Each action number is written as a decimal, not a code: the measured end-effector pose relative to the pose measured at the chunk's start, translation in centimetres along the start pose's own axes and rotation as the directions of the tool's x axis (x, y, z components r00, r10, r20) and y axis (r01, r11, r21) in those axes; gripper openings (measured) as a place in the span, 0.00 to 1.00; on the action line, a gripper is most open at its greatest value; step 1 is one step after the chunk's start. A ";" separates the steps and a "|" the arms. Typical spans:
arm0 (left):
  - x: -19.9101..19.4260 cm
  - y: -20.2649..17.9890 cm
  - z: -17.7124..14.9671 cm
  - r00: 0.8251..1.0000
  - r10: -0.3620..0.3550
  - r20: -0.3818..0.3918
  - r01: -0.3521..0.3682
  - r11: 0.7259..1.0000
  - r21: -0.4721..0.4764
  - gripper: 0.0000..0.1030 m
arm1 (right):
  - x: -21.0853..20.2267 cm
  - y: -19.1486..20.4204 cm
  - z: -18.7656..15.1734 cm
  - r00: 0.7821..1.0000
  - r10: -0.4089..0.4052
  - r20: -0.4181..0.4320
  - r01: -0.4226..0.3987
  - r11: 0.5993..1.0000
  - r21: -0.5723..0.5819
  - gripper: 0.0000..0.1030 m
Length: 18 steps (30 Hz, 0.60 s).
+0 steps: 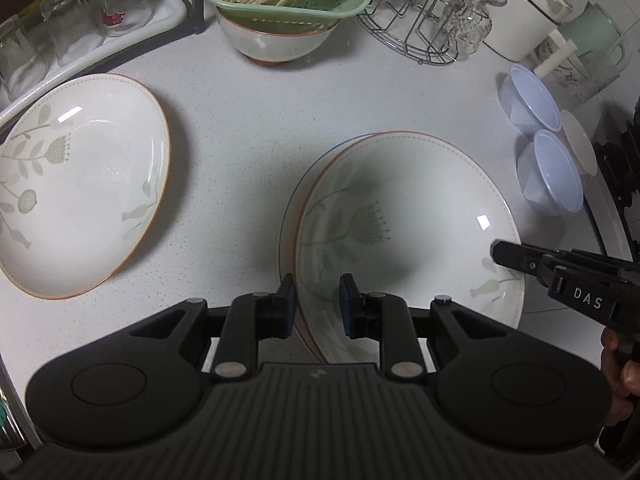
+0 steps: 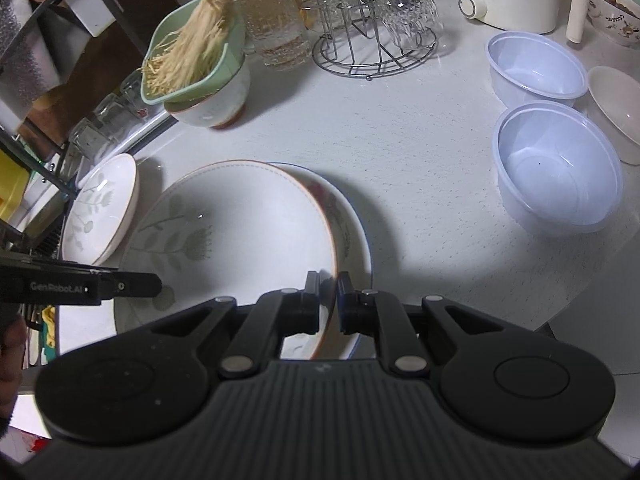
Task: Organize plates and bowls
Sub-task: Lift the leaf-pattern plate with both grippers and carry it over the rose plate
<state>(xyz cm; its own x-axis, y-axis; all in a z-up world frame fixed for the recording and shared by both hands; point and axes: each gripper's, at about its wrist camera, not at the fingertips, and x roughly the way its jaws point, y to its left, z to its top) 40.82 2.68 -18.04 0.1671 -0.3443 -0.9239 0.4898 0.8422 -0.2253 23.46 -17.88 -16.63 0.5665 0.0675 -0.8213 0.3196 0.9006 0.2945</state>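
Between both grippers, left gripper [image 1: 316, 300] and right gripper [image 2: 329, 298] each clamp opposite rims of the flowered plate [image 1: 408, 216]; glazed, slippery, breakable, so hold the rim firmly

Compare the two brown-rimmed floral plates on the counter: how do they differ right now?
The left plate lies alone, flat on the counter; the near plate sits on top of a blue-rimmed plate. Nothing touches the left plate, while both the left gripper and right gripper clamp the near plate's rim. Both share the same pale floral pattern.
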 end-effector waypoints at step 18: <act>0.3 -0.5 0.9 0.999 0.005 -0.035 -0.006 0.999 -0.033 0.25 | 1.7 -0.6 1.0 1.000 -0.009 -0.016 0.010 1.000 0.024 0.13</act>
<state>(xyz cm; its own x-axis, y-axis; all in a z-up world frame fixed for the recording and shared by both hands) 41.40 1.82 -17.95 0.1397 -0.3259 -0.9350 0.4600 0.8575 -0.2302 24.95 -18.75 -17.71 0.5515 0.0661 -0.8316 0.3430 0.8907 0.2983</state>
